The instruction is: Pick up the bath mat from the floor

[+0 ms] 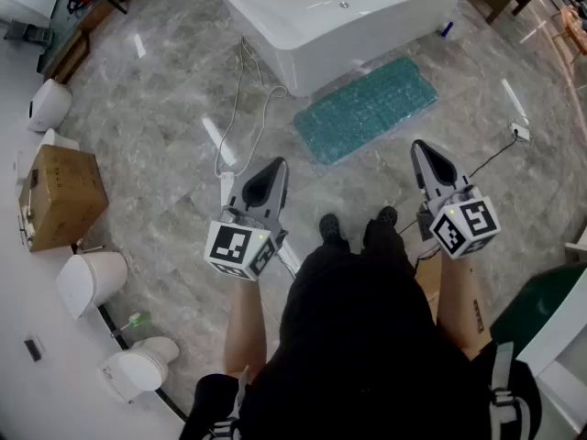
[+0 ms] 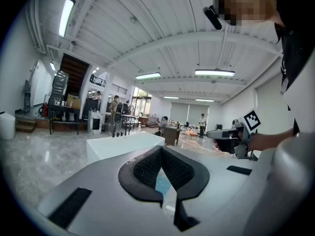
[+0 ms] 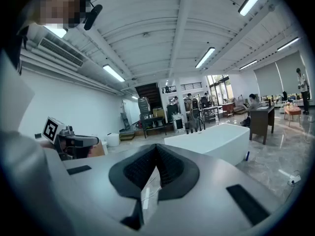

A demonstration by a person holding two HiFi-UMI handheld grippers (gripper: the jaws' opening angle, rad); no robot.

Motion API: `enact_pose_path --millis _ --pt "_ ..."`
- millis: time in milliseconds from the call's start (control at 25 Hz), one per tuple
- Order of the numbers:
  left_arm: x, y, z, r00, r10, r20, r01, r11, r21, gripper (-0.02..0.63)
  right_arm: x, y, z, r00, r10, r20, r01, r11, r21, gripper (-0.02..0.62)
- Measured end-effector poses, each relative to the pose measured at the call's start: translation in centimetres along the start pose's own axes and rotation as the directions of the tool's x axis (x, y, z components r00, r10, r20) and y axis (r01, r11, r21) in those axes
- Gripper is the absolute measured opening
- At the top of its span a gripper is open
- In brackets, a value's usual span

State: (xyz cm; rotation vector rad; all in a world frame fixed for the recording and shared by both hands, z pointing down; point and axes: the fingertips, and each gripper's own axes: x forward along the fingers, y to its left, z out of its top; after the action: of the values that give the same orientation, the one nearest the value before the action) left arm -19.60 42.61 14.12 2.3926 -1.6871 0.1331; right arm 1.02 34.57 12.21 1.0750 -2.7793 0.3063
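Though the bath mat (image 1: 367,108) lies uncovered, the bathtub (image 1: 348,12) is cut off.

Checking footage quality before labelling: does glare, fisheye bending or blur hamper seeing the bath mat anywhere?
Head view: sharp, evenly lit; light streaks glare on the glossy floor, none on the teal bath mat. Left gripper view: strong fisheye, dark corners; only a teal sliver, likely the mat, shows low in the middle. Right gripper view: same bending, bright ceiling lamps, no mat visible.
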Motion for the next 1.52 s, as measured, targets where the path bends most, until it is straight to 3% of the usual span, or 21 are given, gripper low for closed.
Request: enact_pose_path --millis 520,1000,1360,1520 --pt "-1.1 0.2 -0.1 1.0 0.03 -0.005 -0.03 1.0 0.001 0.011 -0.3 0.6 -1.0 0.999 0.04 0.018 -0.04 0.999 -0.005 0.013" --pt "-1.4 2.3 -0.2 0.998 0.059 0.002 -0.059 0.998 -0.013 0.011 1.2 0.6 -1.3 1.0 0.03 -0.006 -0.03 1.0 -0.007 0.014" --pt "1.8 2.9 -1.7 0.998 0.058 -0.026 -0.06 0.996 -0.063 0.011 2.4 -2.5 -2.3 0.998 0.016 -0.059 -0.016 1.0 -0.011 0.014" --pt "4.2 3.3 -2.1 0.994 0.091 -0.056 -0.095 0.992 -0.079 0.011 3.7 -5.6 -2.5 0.997 0.024 -0.077 -0.023 1.0 0.016 0.014"
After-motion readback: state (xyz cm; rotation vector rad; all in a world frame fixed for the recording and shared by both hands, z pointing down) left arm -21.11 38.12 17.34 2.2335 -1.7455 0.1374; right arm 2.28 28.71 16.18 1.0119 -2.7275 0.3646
